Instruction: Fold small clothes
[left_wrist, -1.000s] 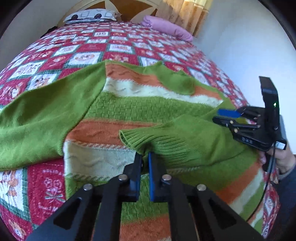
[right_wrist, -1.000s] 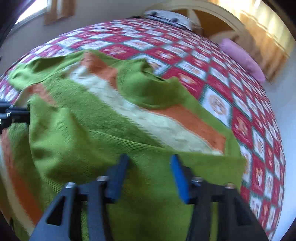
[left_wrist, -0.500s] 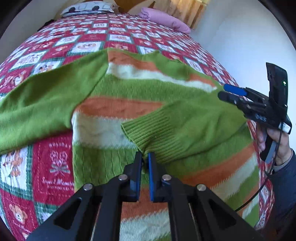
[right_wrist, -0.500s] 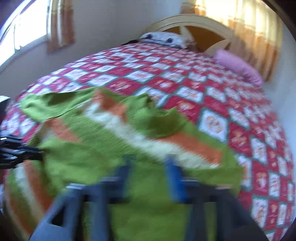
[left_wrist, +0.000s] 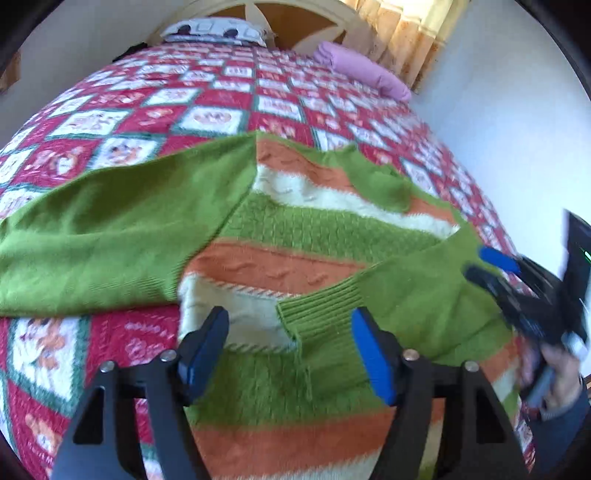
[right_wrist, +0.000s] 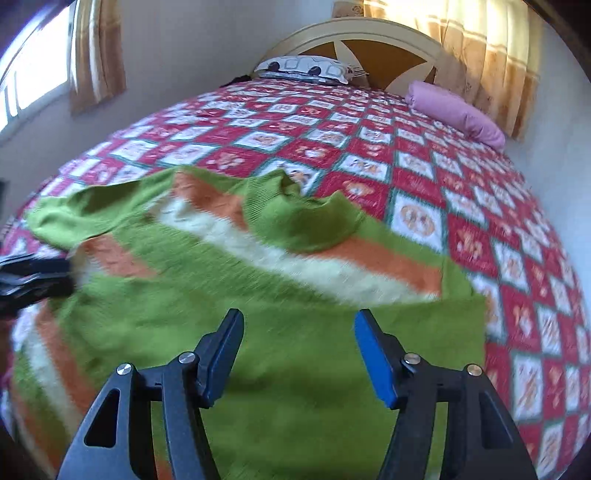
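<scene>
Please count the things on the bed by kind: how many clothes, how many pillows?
Clothes: 1, the green, orange and white striped knitted sweater
Pillows: 2, the white patterned pillow and the pink pillow
Total: 3

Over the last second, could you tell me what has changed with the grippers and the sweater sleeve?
The left gripper has let go: its jaws, shut on the ribbed cuff a second ago, now stand wide open, and the folded sleeve lies across the sweater body. The right gripper was open before and remains open, holding nothing. The other sleeve is still spread out to the side on the quilt.
</scene>
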